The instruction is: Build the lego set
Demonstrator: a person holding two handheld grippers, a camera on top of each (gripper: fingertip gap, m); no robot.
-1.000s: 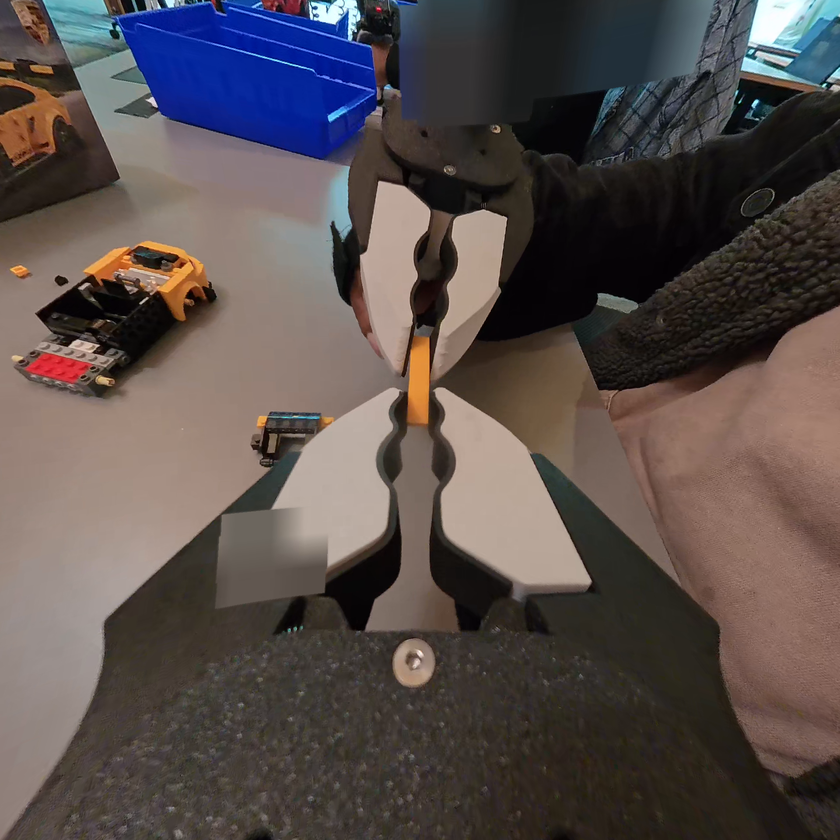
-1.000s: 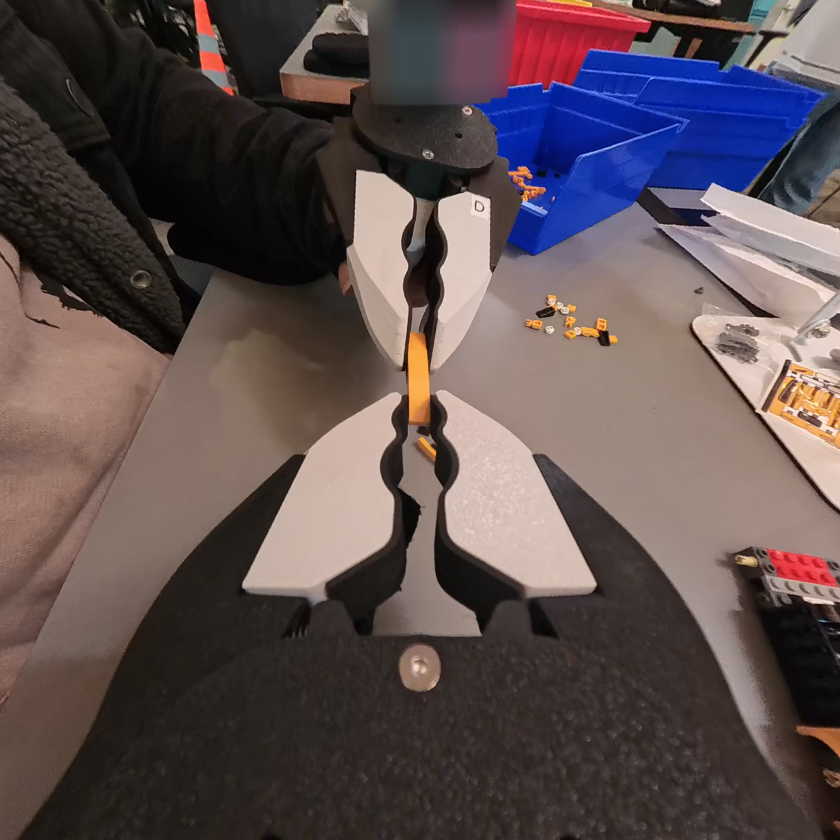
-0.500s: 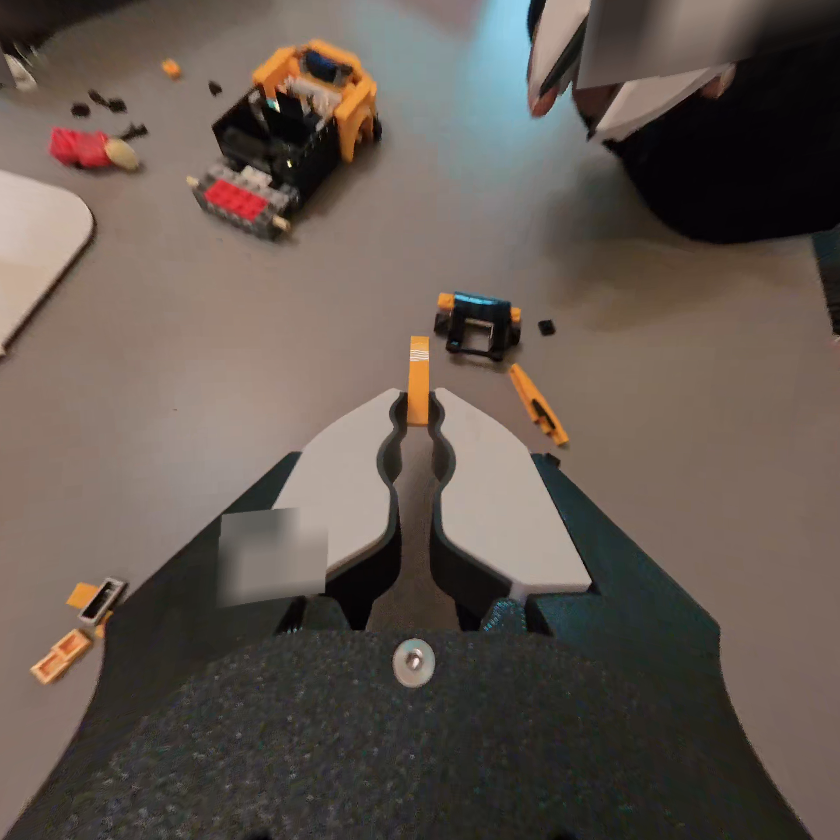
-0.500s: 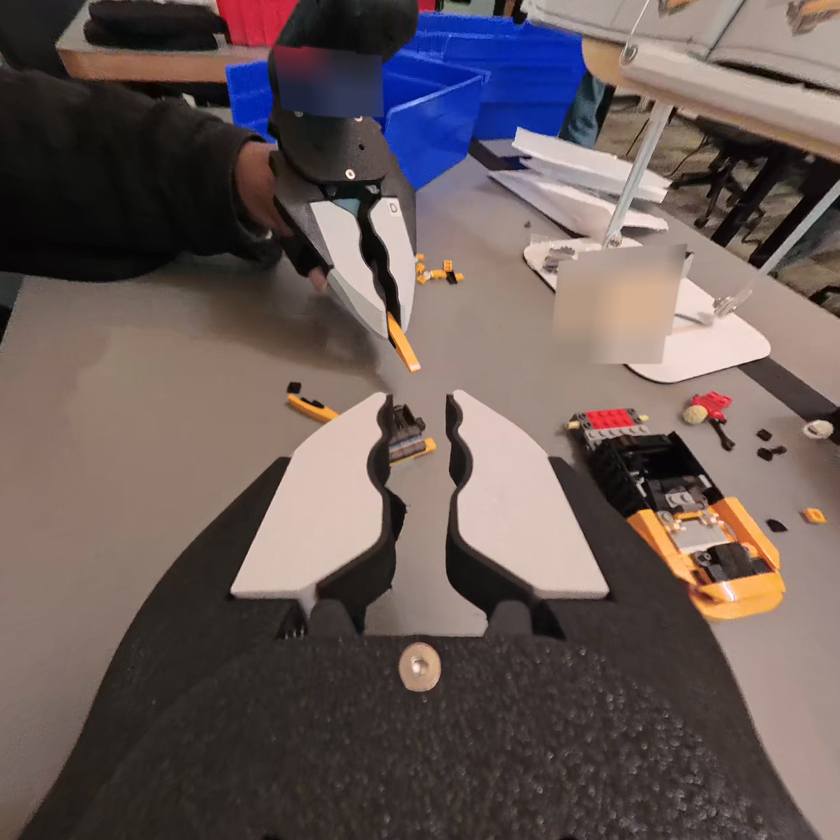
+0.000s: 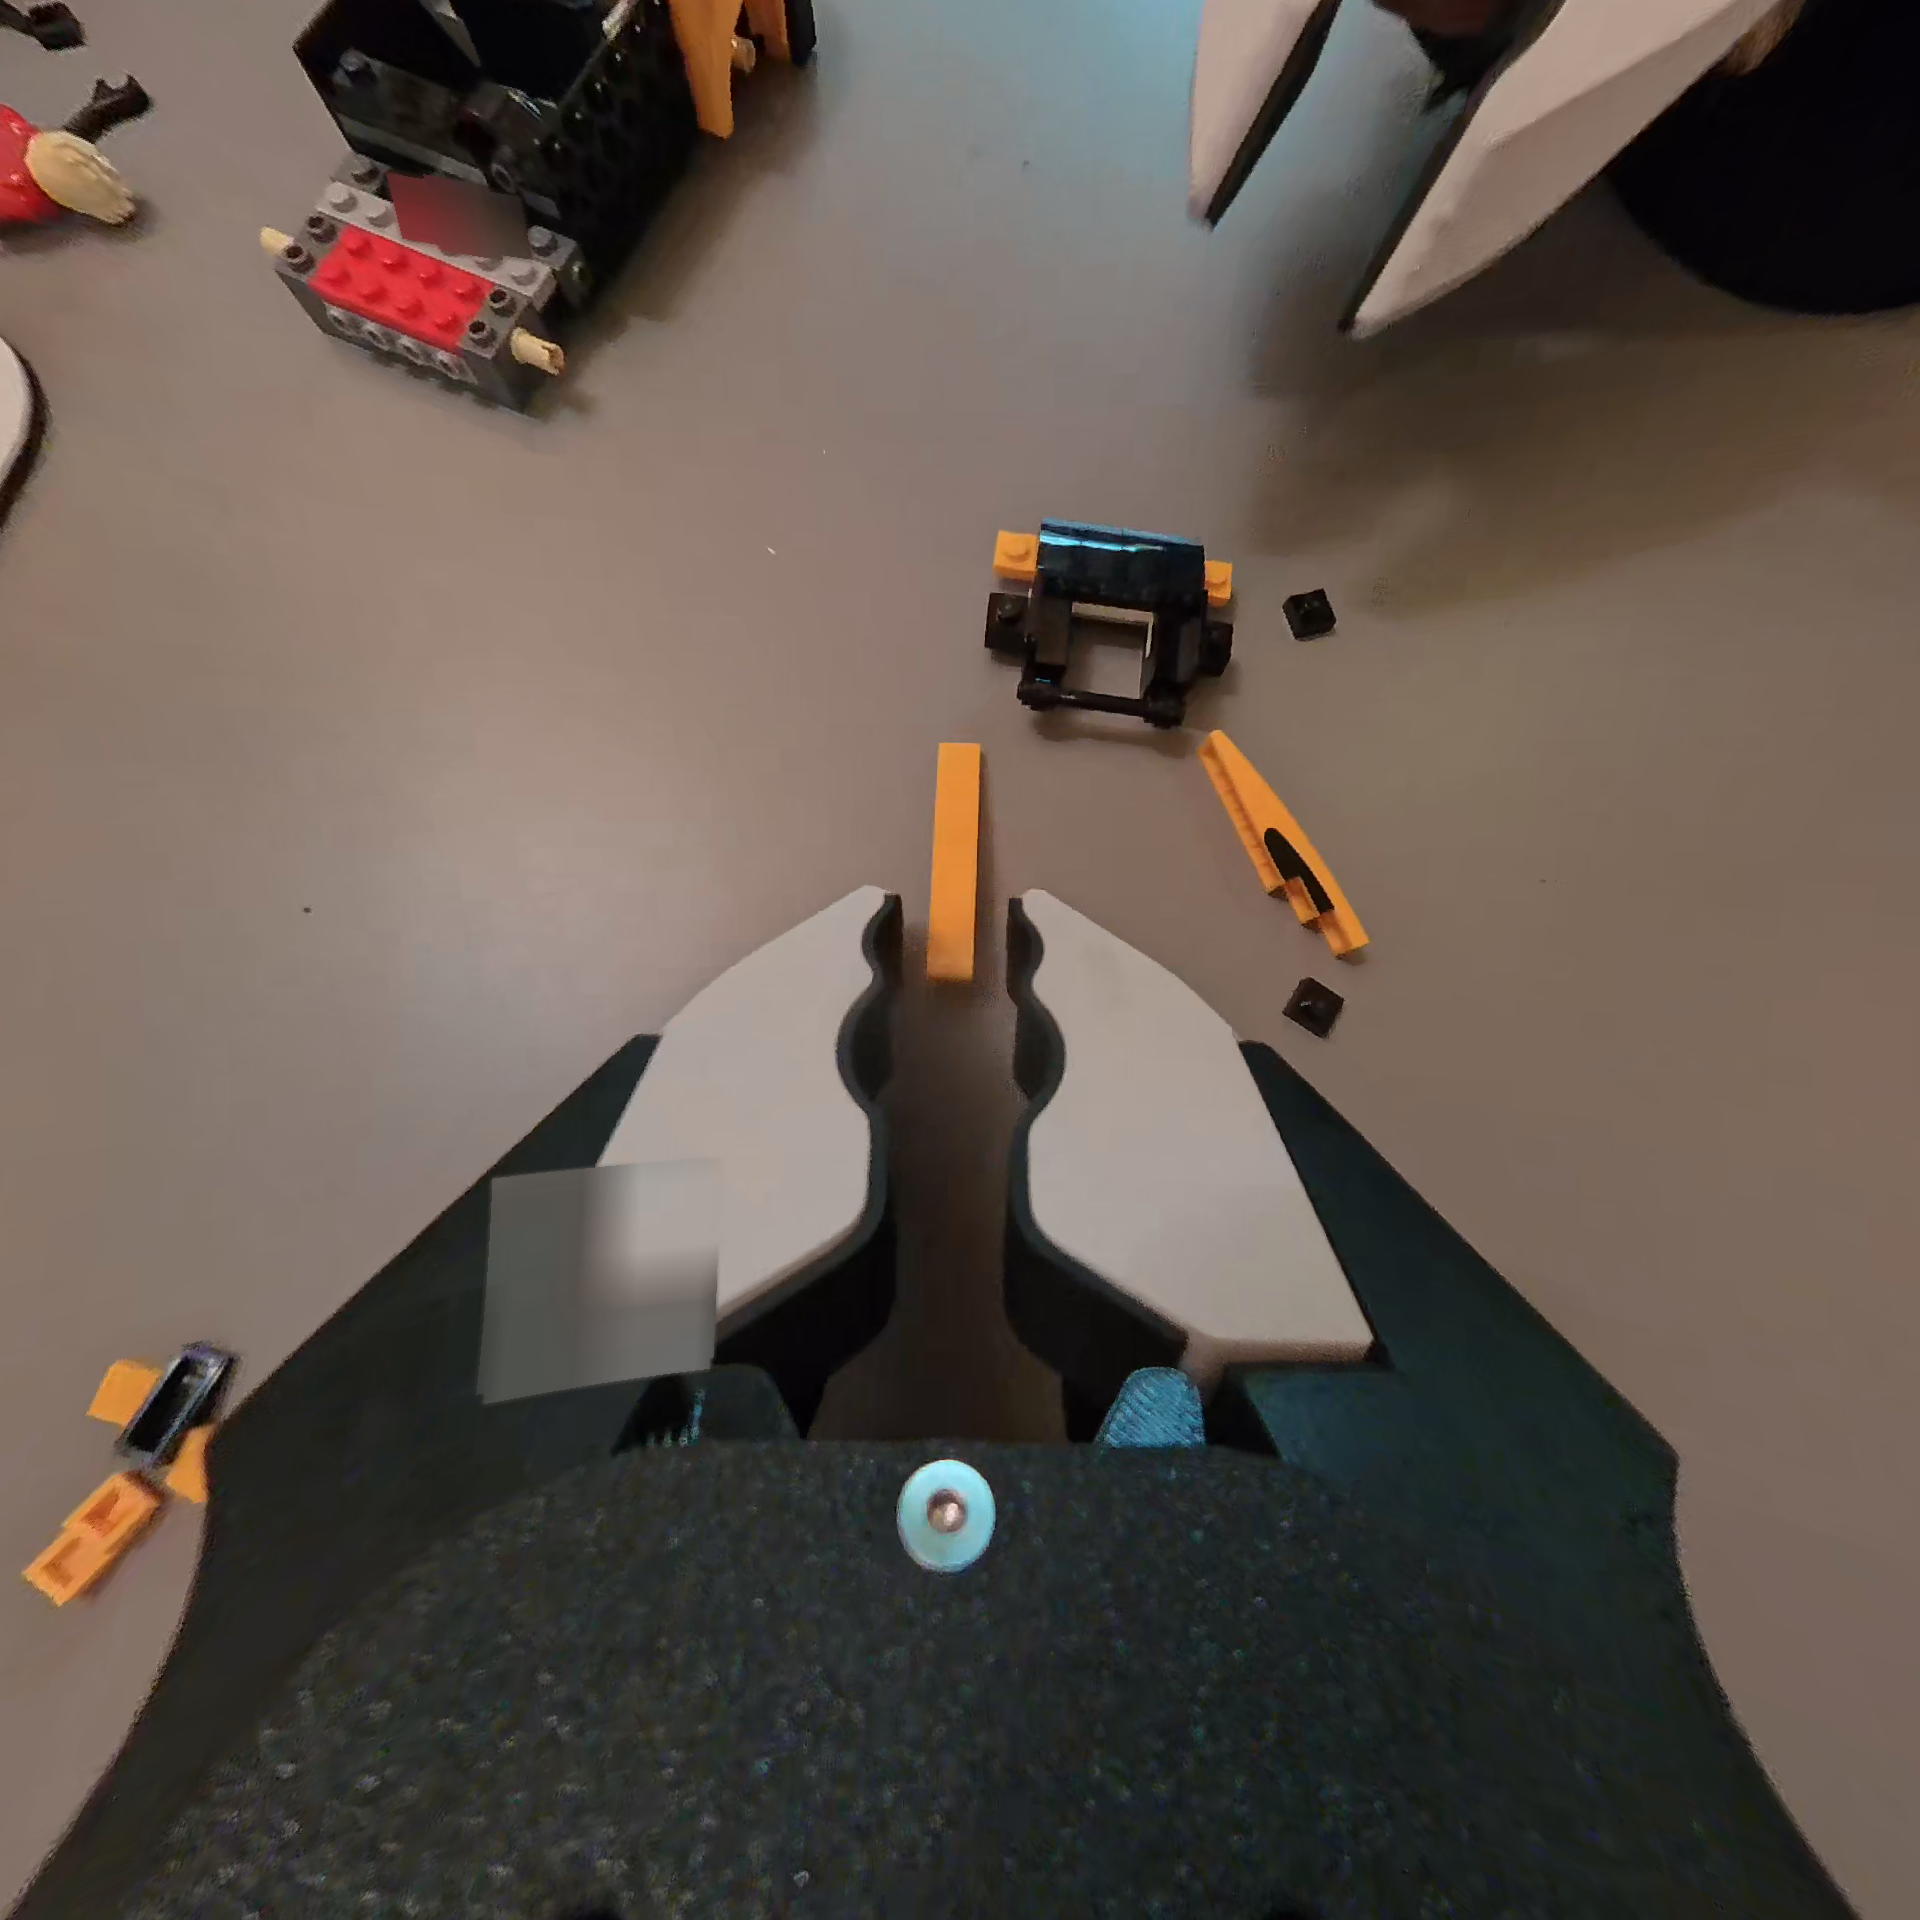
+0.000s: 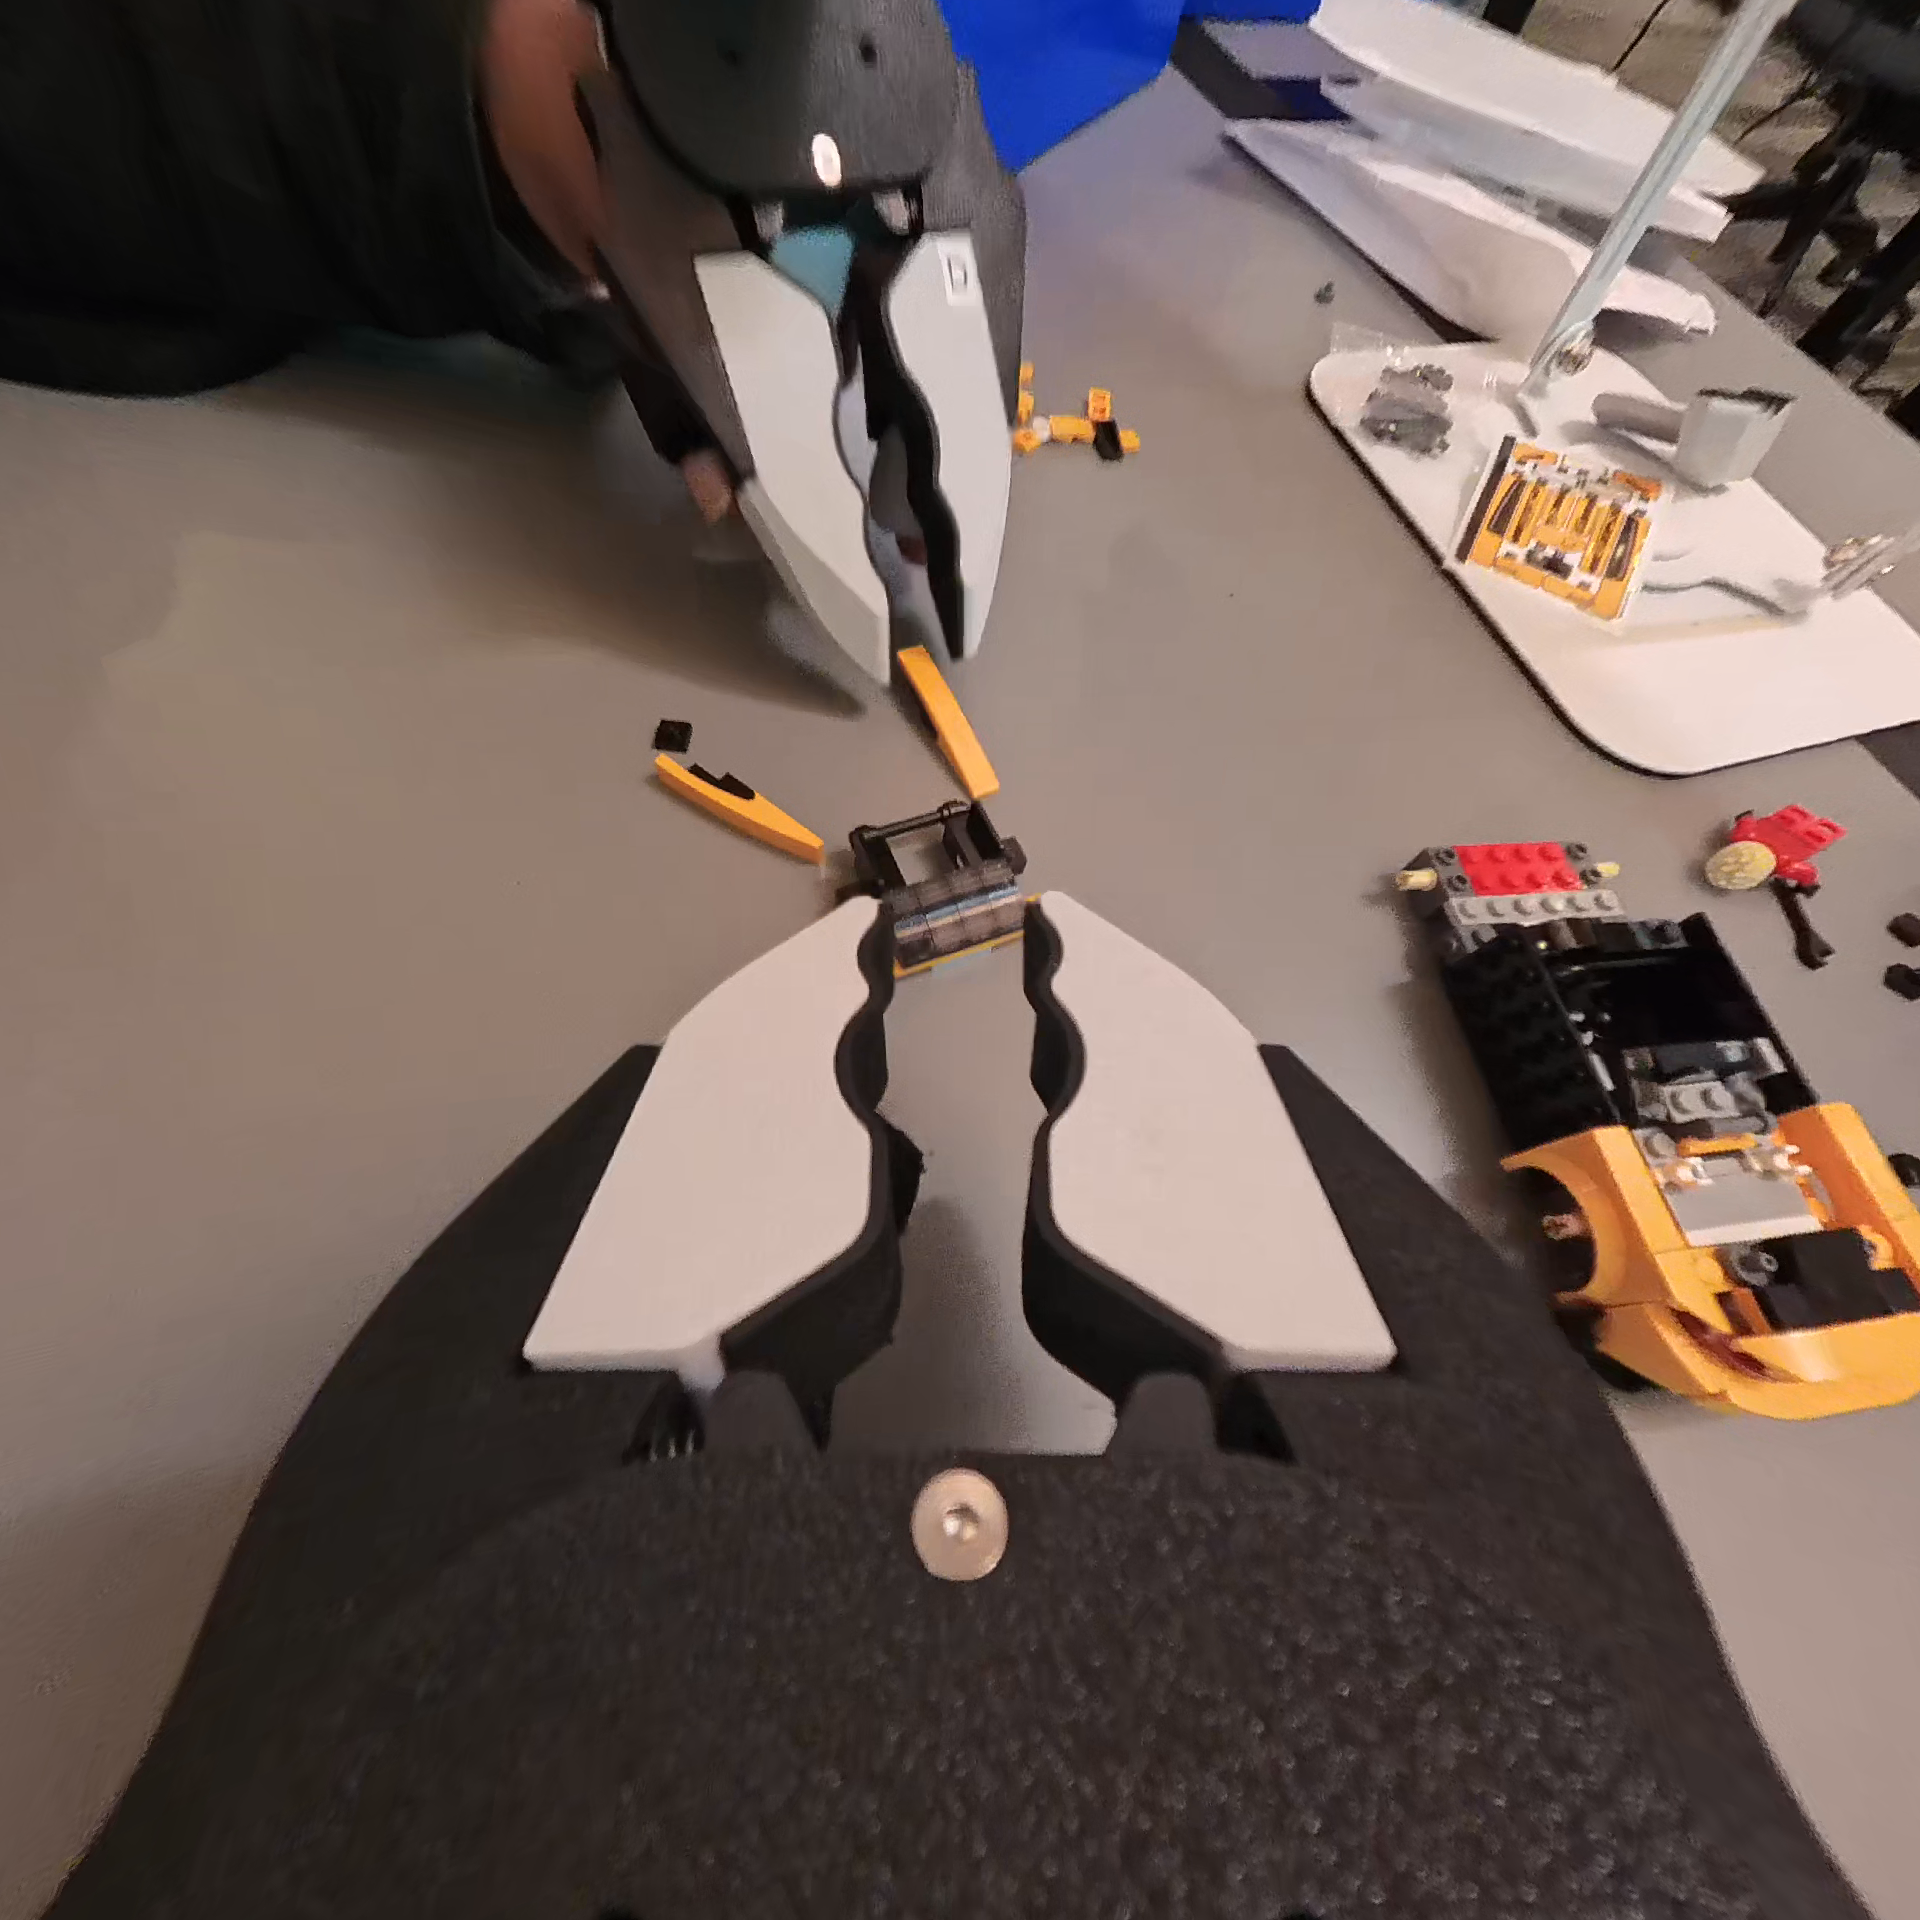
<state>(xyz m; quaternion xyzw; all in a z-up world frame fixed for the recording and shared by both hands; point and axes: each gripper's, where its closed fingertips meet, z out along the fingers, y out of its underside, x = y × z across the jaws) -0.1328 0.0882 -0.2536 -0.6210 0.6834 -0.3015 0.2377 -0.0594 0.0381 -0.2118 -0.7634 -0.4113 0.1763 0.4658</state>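
The half-built yellow lego car [image 6: 1704,1164] sits at the right, many bits lie loose, and both the left tool [image 5: 948,914] and right tool [image 6: 951,914] are open, holding nothing.

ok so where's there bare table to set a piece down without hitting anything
Bare grey table lies left of the flat orange strip, between the half-built car and the left gripper. It is crowded right of the strip: small black frame, curved orange piece, two tiny black bits, with the right gripper over them.
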